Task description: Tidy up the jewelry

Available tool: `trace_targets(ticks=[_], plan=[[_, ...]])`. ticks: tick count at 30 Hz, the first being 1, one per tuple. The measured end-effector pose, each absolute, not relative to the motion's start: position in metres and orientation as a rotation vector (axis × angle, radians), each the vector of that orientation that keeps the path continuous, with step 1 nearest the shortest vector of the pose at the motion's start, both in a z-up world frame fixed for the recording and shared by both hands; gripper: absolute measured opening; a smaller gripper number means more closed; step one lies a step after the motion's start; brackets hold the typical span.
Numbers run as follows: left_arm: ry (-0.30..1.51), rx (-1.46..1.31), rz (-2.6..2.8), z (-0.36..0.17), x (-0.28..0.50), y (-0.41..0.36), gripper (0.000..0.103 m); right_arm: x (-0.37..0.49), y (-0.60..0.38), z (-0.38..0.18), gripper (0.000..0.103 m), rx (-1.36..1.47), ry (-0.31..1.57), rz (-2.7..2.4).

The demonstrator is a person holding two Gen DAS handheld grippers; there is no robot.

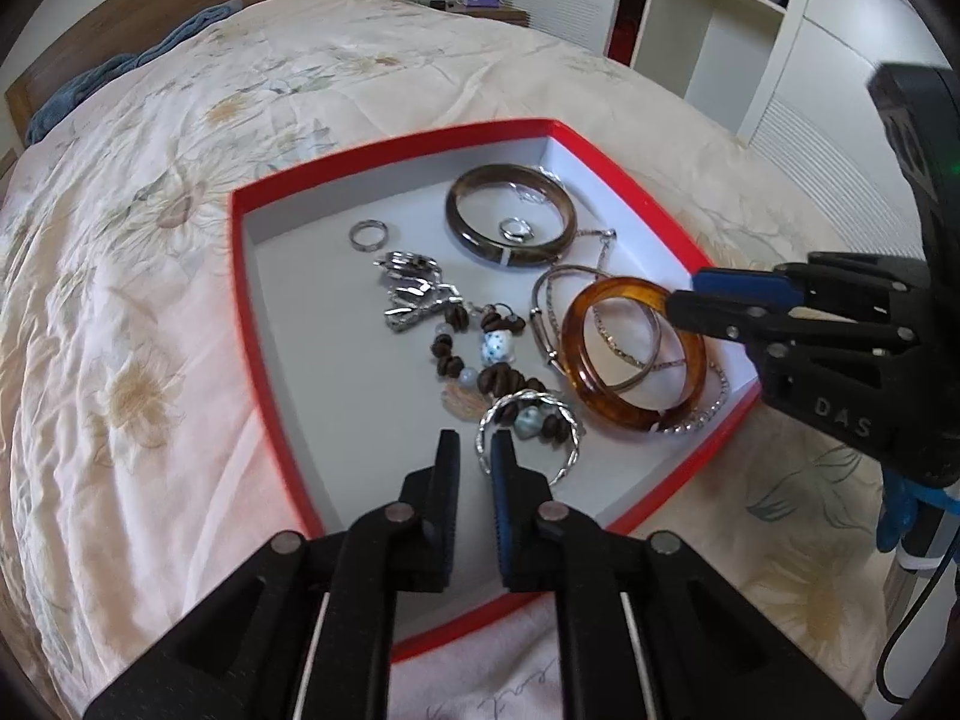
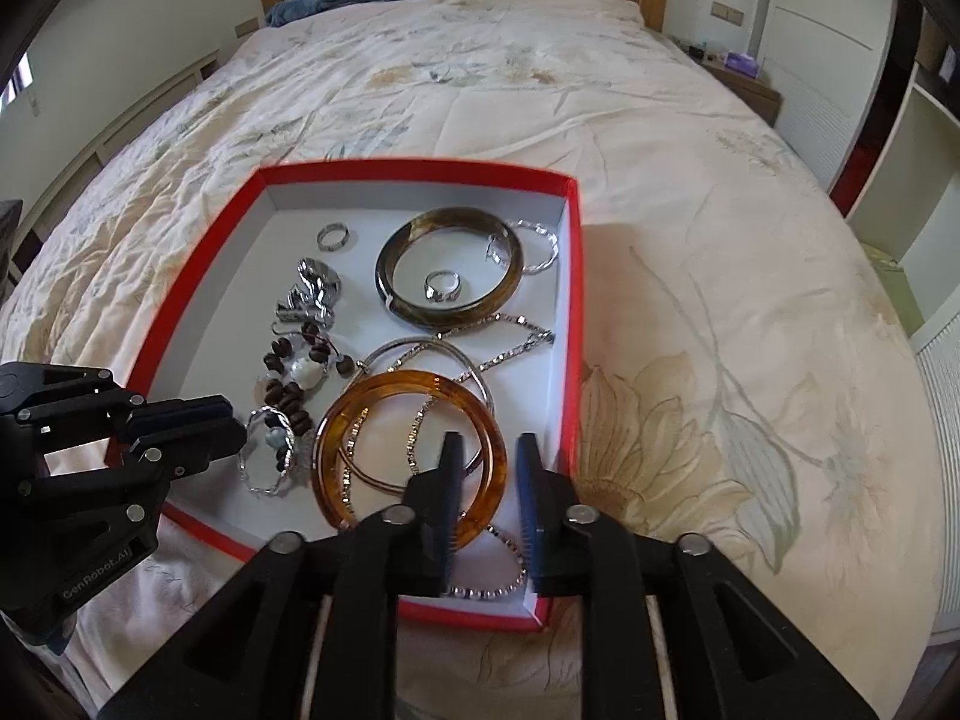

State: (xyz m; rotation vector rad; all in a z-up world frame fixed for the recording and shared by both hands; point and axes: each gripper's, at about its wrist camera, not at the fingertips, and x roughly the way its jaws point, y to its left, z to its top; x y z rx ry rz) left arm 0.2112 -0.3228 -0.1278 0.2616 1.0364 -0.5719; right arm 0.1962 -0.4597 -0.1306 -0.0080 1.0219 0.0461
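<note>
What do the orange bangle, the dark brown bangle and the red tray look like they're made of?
Translucent orange bangle: probably resin or amber-like plastic; glossy, and light glows through it. Dark brown mottled bangle: polished stone or horn, perhaps; opaque with streaky banding, apparently with a small pale band on it. Shallow red tray: likely cardboard; thin straight walls, matte white inside.

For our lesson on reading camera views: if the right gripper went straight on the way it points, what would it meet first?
Probably the amber bangle: its rim lies between the right gripper's open fingers, though depth is unclear.
</note>
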Motion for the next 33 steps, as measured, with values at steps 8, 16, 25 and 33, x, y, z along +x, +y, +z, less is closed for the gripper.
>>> trace_targets(ticks=[8, 16, 25, 33], plan=[[0.978, 0.190, -0.529, -0.087, 0.189, -0.296, 0.033, 0.170, -0.447, -0.090, 0.034, 0.025, 0.953, 0.034], [0.930, 0.181, -0.453, -0.056, 0.160, -0.263, 0.034, 0.135, -0.408, -0.061, 0.042, 0.020, 0.917, 0.060], [0.860, 0.157, -0.371, -0.025, 0.124, -0.215, 0.043, 0.103, -0.353, -0.036, 0.049, 0.018, 0.881, 0.106], [0.799, 0.143, -0.289, 0.000, 0.093, -0.173, 0.044, 0.075, -0.308, -0.018, 0.059, 0.009, 0.846, 0.138]])
